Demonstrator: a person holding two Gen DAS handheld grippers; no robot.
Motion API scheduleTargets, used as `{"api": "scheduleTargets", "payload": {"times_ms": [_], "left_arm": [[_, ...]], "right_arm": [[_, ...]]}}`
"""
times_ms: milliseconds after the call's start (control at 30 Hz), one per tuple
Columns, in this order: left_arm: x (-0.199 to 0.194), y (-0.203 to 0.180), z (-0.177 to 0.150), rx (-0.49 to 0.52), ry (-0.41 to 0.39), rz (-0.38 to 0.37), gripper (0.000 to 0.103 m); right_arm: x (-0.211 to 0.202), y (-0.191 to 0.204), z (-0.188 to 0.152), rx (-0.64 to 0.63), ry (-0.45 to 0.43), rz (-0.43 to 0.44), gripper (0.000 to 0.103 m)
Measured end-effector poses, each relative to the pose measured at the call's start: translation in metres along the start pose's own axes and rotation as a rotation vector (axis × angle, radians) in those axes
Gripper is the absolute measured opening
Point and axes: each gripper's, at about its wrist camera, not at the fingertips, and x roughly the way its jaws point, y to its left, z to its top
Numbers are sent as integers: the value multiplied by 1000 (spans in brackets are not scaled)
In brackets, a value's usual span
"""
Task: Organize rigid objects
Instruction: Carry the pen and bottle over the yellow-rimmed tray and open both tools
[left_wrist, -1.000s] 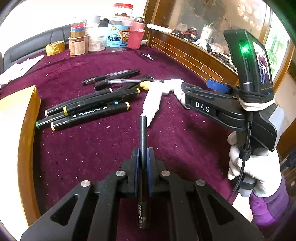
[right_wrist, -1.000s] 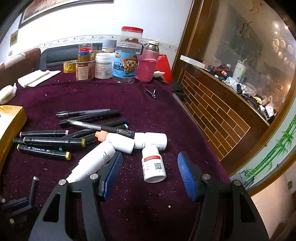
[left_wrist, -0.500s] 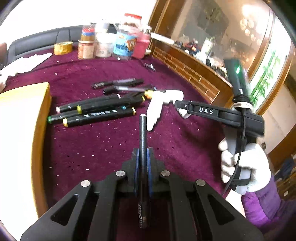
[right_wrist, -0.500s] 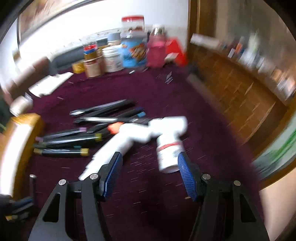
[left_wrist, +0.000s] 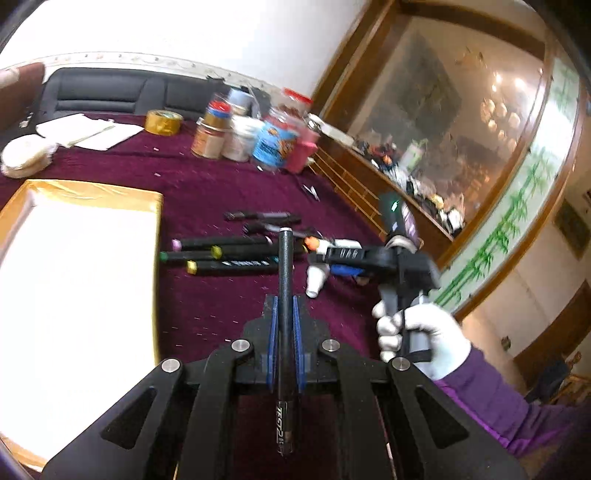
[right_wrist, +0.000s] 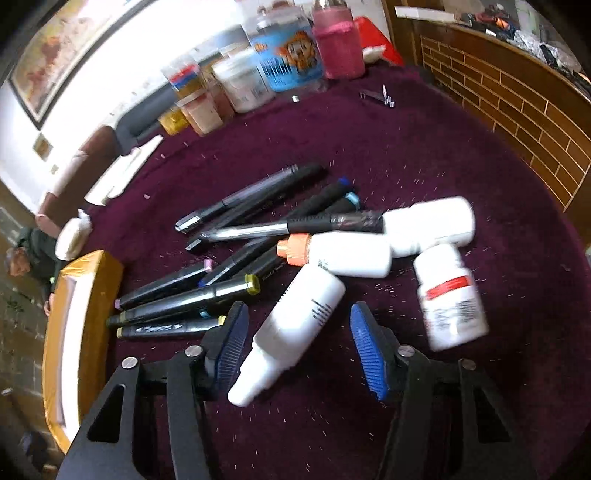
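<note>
Between closing right hand-held gripper (right_wrist: 299, 343) pads, white bottle (right_wrist: 295, 325), untouched, left hand-held gripper (left_wrist: 284, 321) clamping black pen (left_wrist: 285, 314)

Black pen (left_wrist: 285, 295), slim and dark with white lettering near its rear end, held lengthwise above the worktop. Loose heap of black markers (right_wrist: 192, 295) with yellow, pink and blue end caps lies flat. 4 white bottles beside them: a nozzle bottle (right_wrist: 291, 328), an orange-capped bottle (right_wrist: 347, 254), a plain one (right_wrist: 432, 225), a red-labelled one (right_wrist: 450, 299).
</note>
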Motion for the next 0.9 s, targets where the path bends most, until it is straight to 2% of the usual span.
{"api": "scheduleTargets", "payload": {"times_ms": [33,100,300,400,533,667,767,900], "left_arm": [[-5,5,2,-12,-10,3,6],[-19,18,6,-40,-37,12,6],[-45,56,19,-86,-94,57,6],[-43,74,23,-110,-94,73,6],[-26,101,31,-158,-61,81,6],[2,132,45,-220,-12,84,6],[29,149,55,-251,27,97,5],[55,165,57,-284,63,126,5]], "right_arm": [[7,1,0,3,21,-4,39],[8,6,-3,-15,0,-43,27],[-19,9,-15,-32,-24,3,26],[-43,22,-19,-48,-40,83,26],[-58,64,-17,-88,-23,249,26],[-43,123,-14,-120,65,413,26],[-20,169,-12,-154,105,441,27],[14,209,-10,-164,153,422,27]]}}
